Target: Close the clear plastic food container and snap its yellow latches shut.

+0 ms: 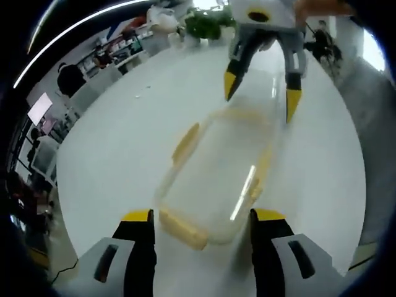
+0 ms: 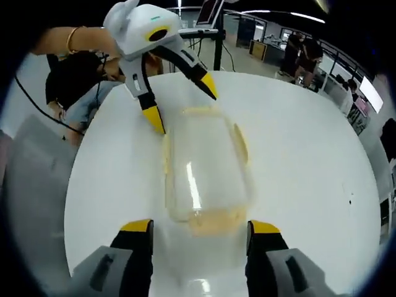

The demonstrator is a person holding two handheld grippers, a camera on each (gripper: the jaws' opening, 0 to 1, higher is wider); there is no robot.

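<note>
While lidded, clear container (image 2: pixel 207 170) contentless.

Motion blur smears the clear container (image 1: pixel 216 179) and its yellow latches (image 1: pixel 182 228), so whether they are snapped cannot be told.

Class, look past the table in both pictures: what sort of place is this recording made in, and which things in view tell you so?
Probably an open-plan office or lab. A round white table stands among rows of desks with dark computer monitors, long ceiling strip lights, and seated people at work.
</note>
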